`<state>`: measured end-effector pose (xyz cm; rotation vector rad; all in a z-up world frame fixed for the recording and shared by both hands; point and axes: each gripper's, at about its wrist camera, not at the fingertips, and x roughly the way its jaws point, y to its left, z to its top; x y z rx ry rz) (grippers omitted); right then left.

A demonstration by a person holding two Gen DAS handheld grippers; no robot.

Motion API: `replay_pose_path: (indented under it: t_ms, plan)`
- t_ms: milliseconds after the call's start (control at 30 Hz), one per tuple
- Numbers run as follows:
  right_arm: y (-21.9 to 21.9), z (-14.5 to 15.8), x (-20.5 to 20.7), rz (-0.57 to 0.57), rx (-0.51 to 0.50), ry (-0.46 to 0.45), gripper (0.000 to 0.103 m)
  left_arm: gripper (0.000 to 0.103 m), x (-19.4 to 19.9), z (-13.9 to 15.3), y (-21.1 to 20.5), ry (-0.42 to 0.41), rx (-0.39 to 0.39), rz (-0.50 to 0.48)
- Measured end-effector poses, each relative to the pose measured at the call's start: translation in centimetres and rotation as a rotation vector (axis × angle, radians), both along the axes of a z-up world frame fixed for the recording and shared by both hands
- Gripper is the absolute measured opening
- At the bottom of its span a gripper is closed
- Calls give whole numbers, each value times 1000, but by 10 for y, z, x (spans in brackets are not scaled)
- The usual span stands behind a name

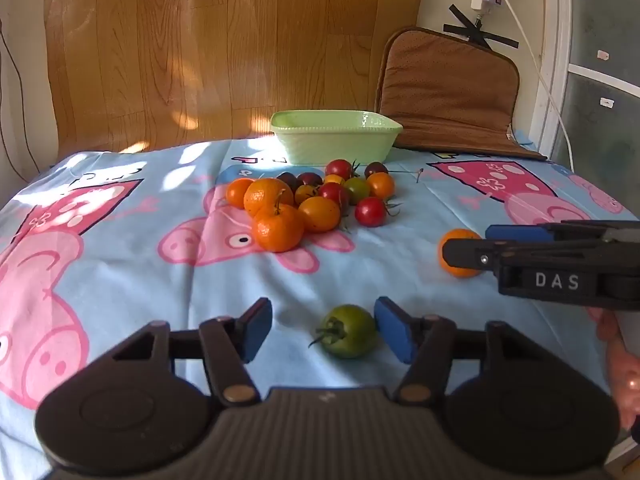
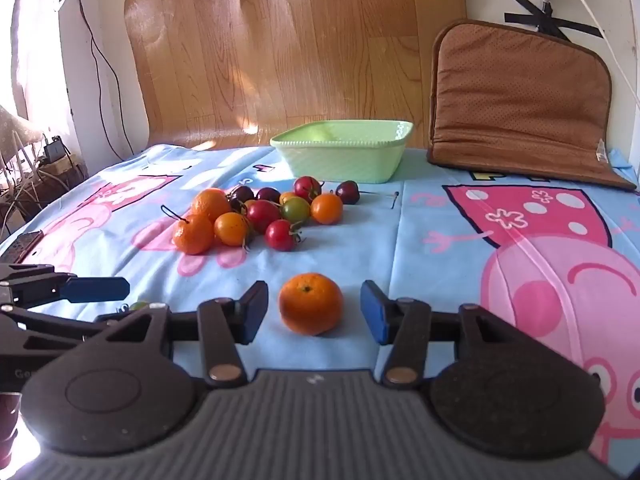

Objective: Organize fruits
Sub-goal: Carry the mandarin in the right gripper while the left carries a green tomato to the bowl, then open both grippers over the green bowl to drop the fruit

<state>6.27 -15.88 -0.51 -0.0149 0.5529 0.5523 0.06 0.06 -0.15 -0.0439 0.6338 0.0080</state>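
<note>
Here, two hand-held grippers work low over a counter covered in a light-blue cartoon-pig cloth (image 1: 120, 248). The left gripper (image 1: 322, 330) has its blue-padded fingers (image 1: 394, 330) spread wide around a green tomato (image 1: 347, 336), which lies on the cloth with its stem pointing left; the right-hand pad sits just beside the fruit, while the left-hand pad stands clear of it. The right gripper (image 2: 314, 312) likewise holds its fingers (image 2: 374, 312) wide on either side of a lone mandarin (image 2: 311, 303), with a gap showing on both sides. From the left wrist view, that mandarin (image 1: 460, 254) is partly hidden behind the other gripper's black frame. Farther back, a heap of fruit (image 1: 316, 200) gathers near the middle of the cloth: mandarins, red, orange, dark and green tomatoes, many touching. Behind the heap stands a pale green rectangular dish (image 1: 336, 136), and a brown cushion (image 1: 448, 92) leans against the wall to its right. A wood-grain sheet (image 1: 224, 48) curves up behind them.
</note>
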Motion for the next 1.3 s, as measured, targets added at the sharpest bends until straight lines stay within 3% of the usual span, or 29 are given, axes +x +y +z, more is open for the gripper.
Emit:
replay_pose_path:
  t_ms: [133, 200, 600, 733, 800, 900, 1067, 1200, 1300]
  plan:
    - [8, -5, 7, 17, -27, 27, 51, 42, 1, -8, 1, -12, 14, -23]
    - [8, -8, 8, 15, -32, 35, 40, 29, -1, -10, 1, -22, 19, -39]
    - [2, -9, -30, 65, -34, 14, 40, 29, 3, -3, 9, -30, -55, -72]
    - [0, -5, -21, 70, -10, 30, 40, 29, 6, 7, 12, -44, -83, -91]
    - [-2, 2, -9, 55, 19, 29, 40, 29, 16, 16, 12, -73, -57, -105]
    - [-3, 18, 20, 46, 61, 21, 40, 29, 46, 42, 17, -125, -48, -122]
    - [7, 43, 89, 8, 76, -71, 40, 29, 127, 76, 32, -172, -83, -108]
    - [22, 51, 147, -12, 80, -101, 40, 29, 206, 74, 49, -96, -198, -93]
    - [32, 49, 182, -18, 68, -103, 40, 29, 252, 57, 52, -35, -204, -75]
